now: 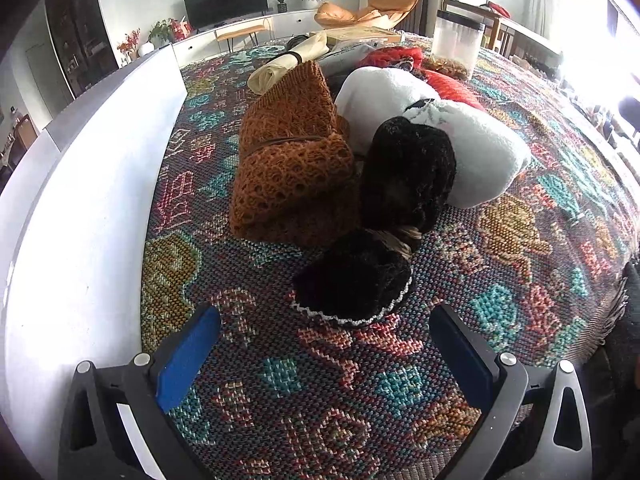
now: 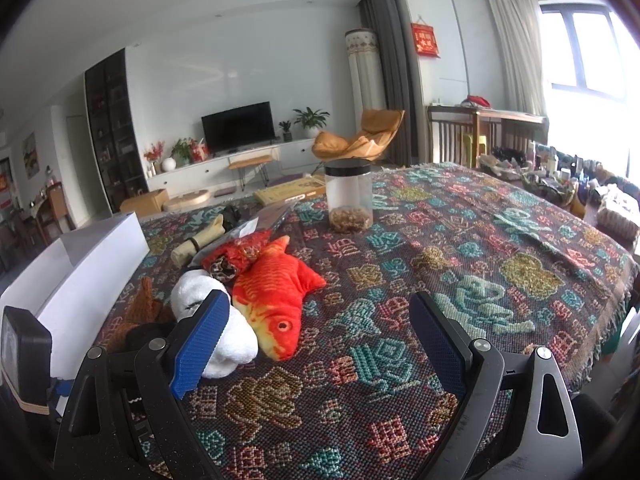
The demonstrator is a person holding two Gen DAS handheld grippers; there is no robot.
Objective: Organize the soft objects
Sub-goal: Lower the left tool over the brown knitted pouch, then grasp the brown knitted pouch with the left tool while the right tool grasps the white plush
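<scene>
In the left wrist view, a black knit roll [image 1: 380, 216] tied with twine lies on the patterned cloth, just ahead of my open, empty left gripper [image 1: 324, 344]. A brown crochet roll [image 1: 292, 160] lies to its left, a white plush roll [image 1: 452, 132] to its right. In the right wrist view, a red plush fish [image 2: 276, 292] lies beside the white plush roll [image 2: 208, 316], with a red patterned bundle [image 2: 236, 256] behind. My right gripper [image 2: 320, 332] is open and empty, above the cloth right of the fish.
A white box [image 1: 80, 184] stands along the left, also in the right wrist view [image 2: 80, 268]. A clear jar [image 2: 349, 196] with brown contents stands further back. A cream roll [image 2: 200, 240] and a flat yellowish box [image 2: 292, 192] lie at the far edge. Cluttered baskets [image 2: 552, 184] stand at right.
</scene>
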